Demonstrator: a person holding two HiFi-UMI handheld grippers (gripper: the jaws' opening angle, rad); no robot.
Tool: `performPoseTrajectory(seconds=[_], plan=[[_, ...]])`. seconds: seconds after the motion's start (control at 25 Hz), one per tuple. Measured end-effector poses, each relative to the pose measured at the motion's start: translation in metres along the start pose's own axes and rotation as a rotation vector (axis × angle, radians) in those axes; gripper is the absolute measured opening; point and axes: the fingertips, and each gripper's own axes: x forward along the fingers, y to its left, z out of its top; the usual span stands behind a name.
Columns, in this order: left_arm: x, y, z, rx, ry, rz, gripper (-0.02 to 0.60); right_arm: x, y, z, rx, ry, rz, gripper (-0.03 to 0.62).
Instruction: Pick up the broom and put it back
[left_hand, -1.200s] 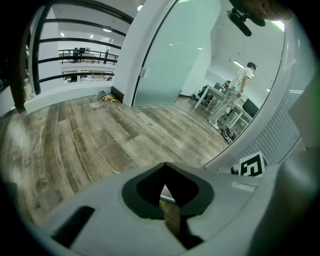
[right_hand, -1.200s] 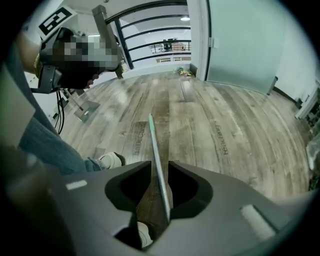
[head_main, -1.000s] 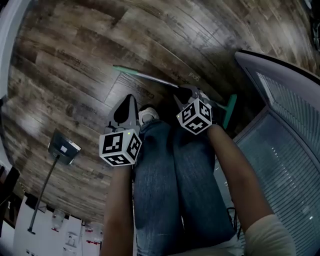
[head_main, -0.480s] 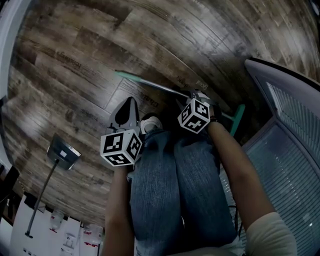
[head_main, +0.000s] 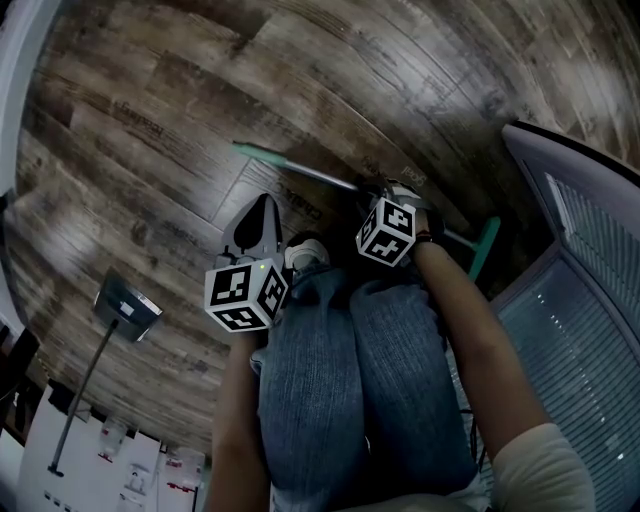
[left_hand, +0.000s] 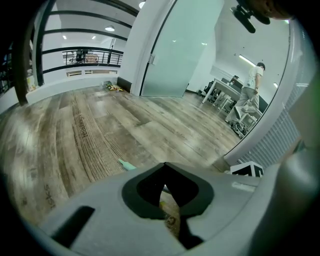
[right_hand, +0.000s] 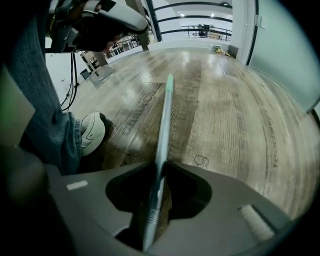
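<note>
The broom lies flat on the wood floor, its thin metal handle (head_main: 310, 172) ending in a teal tip and its teal head (head_main: 483, 248) near the grey panel. My right gripper (head_main: 385, 188) points steeply down over the handle. In the right gripper view the handle (right_hand: 165, 115) runs straight between the jaws of my right gripper (right_hand: 160, 167), which are closing, with their tips against its sides. My left gripper (head_main: 262, 200) hangs to the left, apart from the broom. Seen from its own camera, the left gripper (left_hand: 164, 164) is shut with nothing in it, and the teal handle tip (left_hand: 126, 165) lies beyond.
The person's jeans-clad legs and a light shoe (head_main: 305, 250) sit between the grippers, the shoe (right_hand: 92, 132) close to the handle. A pole with a flat metal head (head_main: 128, 298) lies at lower left. A ribbed grey panel (head_main: 590, 300) fills the right. White boxes (head_main: 100, 460) stand at bottom left.
Both grippers have sunk toward the floor. The right one has come down over the broom handle and its marker cube has turned a little.
</note>
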Motion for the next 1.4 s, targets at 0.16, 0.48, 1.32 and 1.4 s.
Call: performPoseTrajectory(seconds=[0.16, 0.48, 1.32, 1.4], plan=[[0.000, 0.001, -0.003, 0.008, -0.001, 0.003, 0.006, 0.004, 0.001, -0.001, -0.010, 0.006, 0.000, 0.092], [-0.008, -0.002, 0.000, 0.018, -0.004, 0.010, 0.006, -0.006, -0.004, -0.001, 0.067, -0.010, -0.045, 0.086], [-0.099, -0.093, 0.069, 0.064, 0.025, -0.046, 0.006, -0.183, -0.003, -0.010, 0.171, -0.064, -0.202, 0.084], [-0.108, -0.105, 0.074, 0.071, 0.029, -0.056, 0.006, -0.199, -0.002, -0.013, 0.183, -0.063, -0.218, 0.084]])
